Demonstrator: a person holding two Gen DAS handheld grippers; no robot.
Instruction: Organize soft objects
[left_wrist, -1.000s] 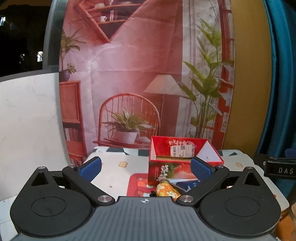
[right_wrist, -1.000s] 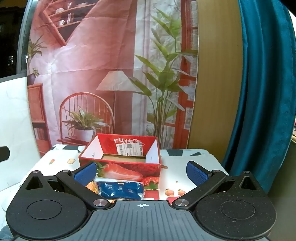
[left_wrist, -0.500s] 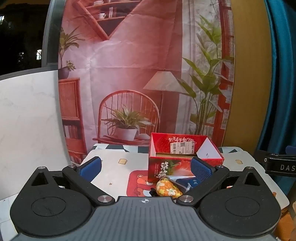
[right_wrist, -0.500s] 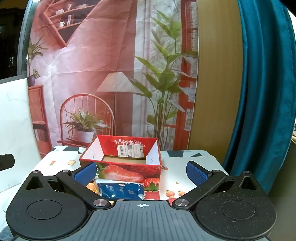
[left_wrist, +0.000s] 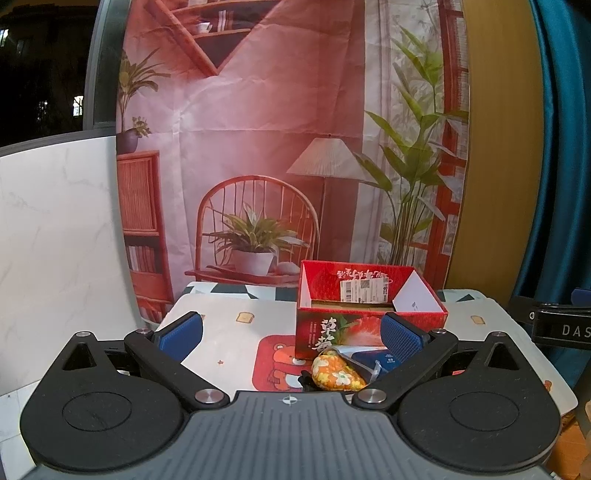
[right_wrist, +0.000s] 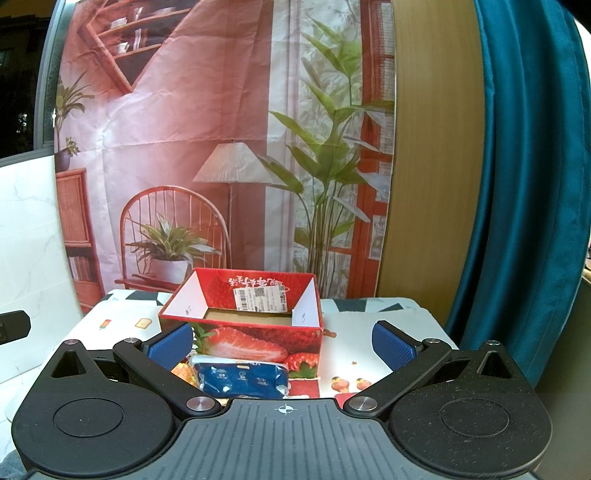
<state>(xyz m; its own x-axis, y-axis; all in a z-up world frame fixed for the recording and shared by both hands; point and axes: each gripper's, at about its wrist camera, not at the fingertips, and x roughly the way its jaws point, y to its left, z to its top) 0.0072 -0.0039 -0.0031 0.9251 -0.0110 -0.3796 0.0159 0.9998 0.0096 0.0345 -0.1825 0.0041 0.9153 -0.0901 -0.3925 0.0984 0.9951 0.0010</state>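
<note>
An open red strawberry-print box (left_wrist: 369, 314) stands on the table; it also shows in the right wrist view (right_wrist: 243, 317) and looks empty inside. In front of it lie an orange floral soft pouch (left_wrist: 336, 374) and a blue soft tissue pack (right_wrist: 242, 380); the pack also shows in the left wrist view (left_wrist: 369, 360), partly behind my right finger. The pouch is only a sliver in the right wrist view (right_wrist: 181, 369). My left gripper (left_wrist: 291, 334) is open and empty, short of the pouch. My right gripper (right_wrist: 282, 345) is open and empty, short of the pack.
The table wears a white cartoon-print cloth (left_wrist: 236, 332) with a red bear patch (left_wrist: 275, 363). A printed room backdrop (left_wrist: 277, 147) hangs behind the table. A white marble panel (left_wrist: 55, 240) stands left, a teal curtain (right_wrist: 517, 184) right. The other gripper's body (left_wrist: 561, 328) shows at the right edge.
Both views have tilted slightly down and drawn a little closer to the table, so the box and soft items sit higher and show more fully. Both grippers stay open.
</note>
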